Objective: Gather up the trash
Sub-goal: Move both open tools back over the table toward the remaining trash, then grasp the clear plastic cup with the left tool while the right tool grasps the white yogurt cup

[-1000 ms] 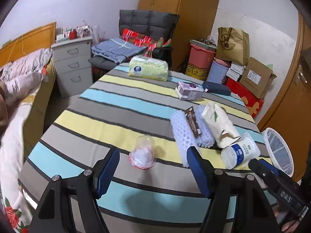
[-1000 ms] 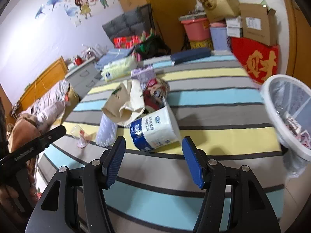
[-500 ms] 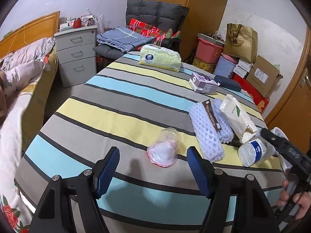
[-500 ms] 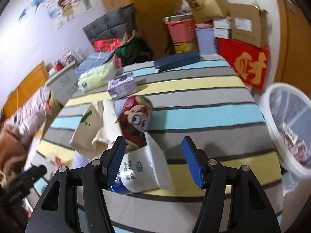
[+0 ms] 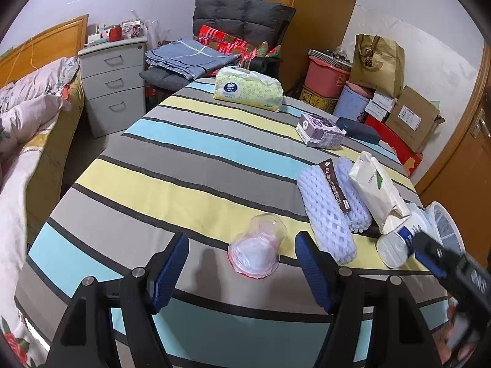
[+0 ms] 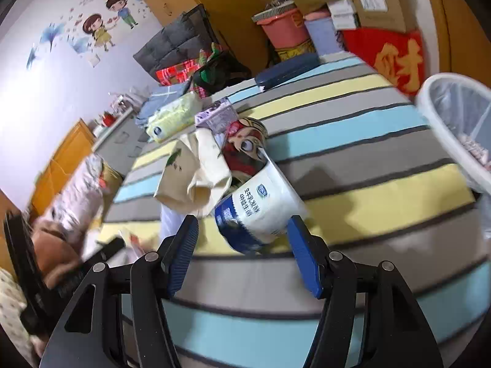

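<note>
Both grippers are in the approach stage of collecting trash, each lined up on its own piece with nothing lifted yet. The left gripper (image 5: 242, 263) is spread, its blue pads either side of a clear plastic cup (image 5: 256, 253) that lies tipped on its side on the striped tabletop (image 5: 172, 165); the cup sits in the gap near the fingertips, and the pads do not press on it. The right gripper (image 6: 242, 242) is also spread, straddling a white and blue paper carton (image 6: 257, 211) that lies on its side near the front edge of the tabletop, again with no pad pressing on it as far as the view shows. Behind the carton rest a crumpled cream paper bag (image 6: 190, 178) and a cartoon-printed can (image 6: 245, 150), and beside them two white foam nets (image 5: 328, 211) with a brown wrapper (image 5: 334, 187) lying across them. The white waste bin (image 6: 457, 128), lined with a clear bag, stands off the right edge of the tabletop, well apart from the cup. Judging by this, the next move calls for each gripper to advance slightly so its target sits deeper between the pads, close gently since both items look light and crushable, then lift and carry toward the bin. Both grippers point forward and downward at the tabletop, and the right view is noticeably rolled, so the stripes run tilted there.
</note>
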Demonstrator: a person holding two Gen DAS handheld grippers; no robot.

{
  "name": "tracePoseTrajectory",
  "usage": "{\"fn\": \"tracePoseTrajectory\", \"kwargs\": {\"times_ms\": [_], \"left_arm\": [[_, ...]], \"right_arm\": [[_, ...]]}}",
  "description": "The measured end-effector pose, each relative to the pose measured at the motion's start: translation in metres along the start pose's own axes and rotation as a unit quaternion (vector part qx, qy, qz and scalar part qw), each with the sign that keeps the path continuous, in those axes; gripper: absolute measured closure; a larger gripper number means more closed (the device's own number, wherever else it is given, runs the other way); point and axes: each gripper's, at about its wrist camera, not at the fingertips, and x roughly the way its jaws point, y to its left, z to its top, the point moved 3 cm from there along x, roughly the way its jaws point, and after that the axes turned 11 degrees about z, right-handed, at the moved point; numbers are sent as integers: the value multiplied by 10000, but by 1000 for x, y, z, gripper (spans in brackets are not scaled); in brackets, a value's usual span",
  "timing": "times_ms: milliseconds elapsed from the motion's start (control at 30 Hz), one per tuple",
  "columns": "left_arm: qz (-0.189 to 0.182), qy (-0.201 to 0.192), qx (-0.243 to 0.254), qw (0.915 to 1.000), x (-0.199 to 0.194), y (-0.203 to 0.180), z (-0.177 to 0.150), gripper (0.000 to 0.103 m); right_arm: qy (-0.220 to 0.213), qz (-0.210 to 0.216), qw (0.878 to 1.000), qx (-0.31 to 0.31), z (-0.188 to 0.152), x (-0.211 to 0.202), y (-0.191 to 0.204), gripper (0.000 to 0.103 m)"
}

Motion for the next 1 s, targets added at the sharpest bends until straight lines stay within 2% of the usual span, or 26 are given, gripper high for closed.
{"fn": "tracePoseTrajectory", "kwargs": {"times_ms": [133,233,367,567,733,900,1000], "left_arm": [[-88,52,-7,9999,3,0,-1,32],[-61,113,3,9999,7,1,-4,32],[-90,159,27,9998,12,-1,-6,32],[-155,193,83,9997,16,-6,-5,32],[-88,172,11,9998,17,-3,0,32],[-44,228,144,9996,23,-8,0,32],[-61,210,181,9996,25,-11,-2,32]], "right_arm": [[-191,-356,9989,244,17,4,-13,41],[-146,-592,9979,199,22,6,-20,41],[14,-583,9983,-87,18,7,-16,41],[243,-871,9930,-757,21,18,2,39],[385,-872,9922,-803,25,24,3,39],[549,-1177,9862,-1030,22,35,4,34],[469,-1127,9860,-1137,20,32,2,34]]}}
